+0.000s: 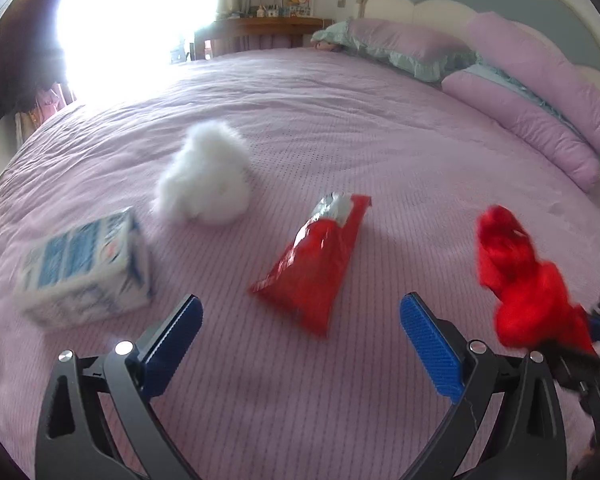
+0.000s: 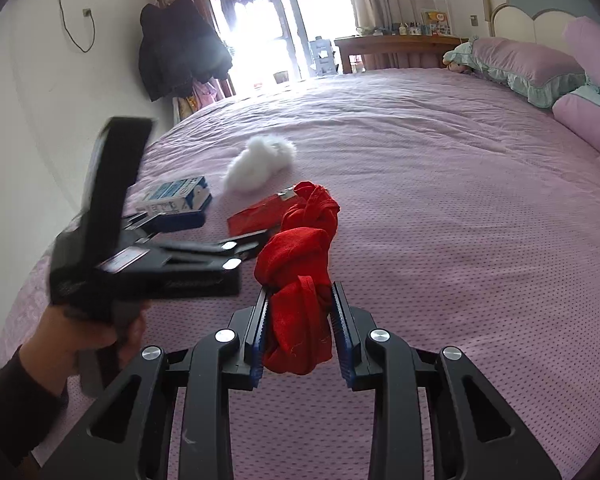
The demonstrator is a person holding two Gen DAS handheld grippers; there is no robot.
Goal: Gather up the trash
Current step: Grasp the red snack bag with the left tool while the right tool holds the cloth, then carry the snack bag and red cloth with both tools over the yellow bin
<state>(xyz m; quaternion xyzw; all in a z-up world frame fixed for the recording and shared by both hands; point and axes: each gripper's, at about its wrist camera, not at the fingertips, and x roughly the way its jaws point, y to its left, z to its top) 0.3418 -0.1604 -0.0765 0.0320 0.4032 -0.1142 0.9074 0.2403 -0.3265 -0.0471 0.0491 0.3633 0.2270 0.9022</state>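
Note:
A red snack bag [image 1: 316, 268] with a torn silver top lies on the pink bed, just ahead of my open left gripper [image 1: 300, 320]. A blue-and-white carton [image 1: 86, 268] lies to its left, a white fluffy wad [image 1: 206, 178] behind. My right gripper [image 2: 300, 316] is shut on a red crumpled cloth [image 2: 300, 276], which also shows at the right of the left wrist view [image 1: 520, 280]. In the right wrist view the left gripper [image 2: 244, 250] is at the left, near the bag [image 2: 256, 216], carton [image 2: 176, 200] and wad [image 2: 260, 164].
The pink bedspread [image 1: 380, 140] fills both views. Purple pillows [image 1: 540, 100] with teal frills lie along the headboard at the right. A wooden desk [image 2: 396, 50] stands beyond the bed. A dark coat [image 2: 176, 48] hangs at the left by the bright window.

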